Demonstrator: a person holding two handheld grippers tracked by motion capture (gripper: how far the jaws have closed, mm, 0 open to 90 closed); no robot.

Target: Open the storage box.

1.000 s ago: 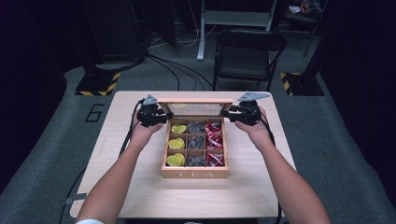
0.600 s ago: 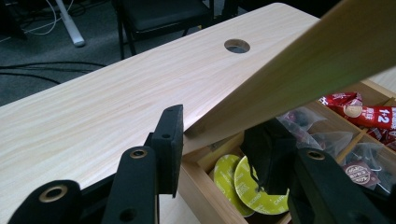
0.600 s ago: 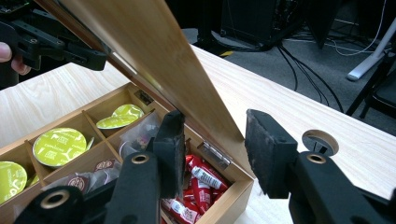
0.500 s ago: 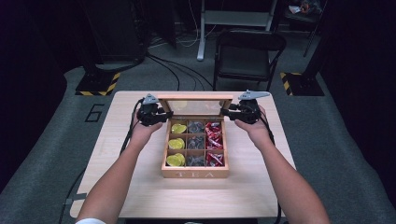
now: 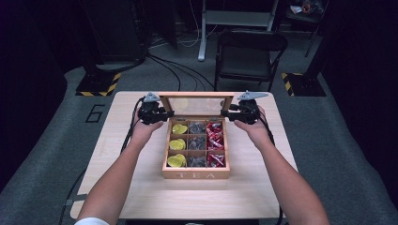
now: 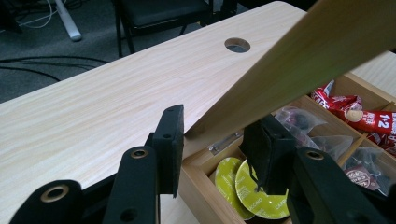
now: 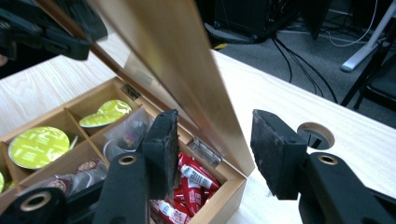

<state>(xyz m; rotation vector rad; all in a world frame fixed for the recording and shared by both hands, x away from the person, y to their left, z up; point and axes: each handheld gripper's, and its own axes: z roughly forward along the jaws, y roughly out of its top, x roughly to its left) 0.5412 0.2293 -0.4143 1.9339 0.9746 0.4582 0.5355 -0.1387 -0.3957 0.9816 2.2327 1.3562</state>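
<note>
Standing mid-desk (image 5: 141,192): tea box (image 5: 196,174), lid (image 5: 197,106) raised near upright. Left gripper (image 5: 165,114) and right gripper (image 5: 225,112) straddle its side edges, jaws open, gripping nothing, likely steadying it.

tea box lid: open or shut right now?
Open. The lid stands raised off the tea box on its rear hinges, exposing the filled compartments; each gripper's open jaws straddle a side edge.

lid (image 6: 299,70) top cropped, red sachets' (image 7: 187,186) print illegible

Glass lid (image 5: 197,106) of tea box (image 5: 196,175) now raised more upright.
</note>
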